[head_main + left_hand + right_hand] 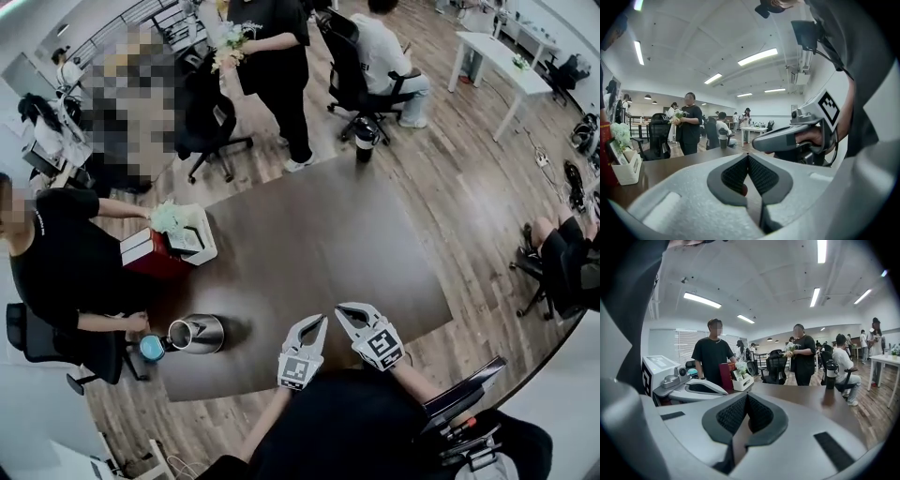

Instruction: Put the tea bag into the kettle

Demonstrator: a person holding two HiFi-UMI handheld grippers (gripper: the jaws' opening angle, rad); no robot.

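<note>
Your left tool (320, 321) and right tool (344, 309) sit side by side at the lower edge of the brown counter (309, 234), just right of centre in the head view. Each is pressed together, with the pads meeting at the tips and pinching nothing.

The only print you can make out is the black-and-white square marker (294, 371) on each tool's cube.

The kettle (199, 333) sits at the counter's lower left, well apart from both tools, with a teal round thing (150, 348) just beside it. Further up the left edge, a red box (150, 255) touches a white box (201, 246). The white box holds a card whose print is too small to read.

The tea bag cannot be picked out in any view.
</note>
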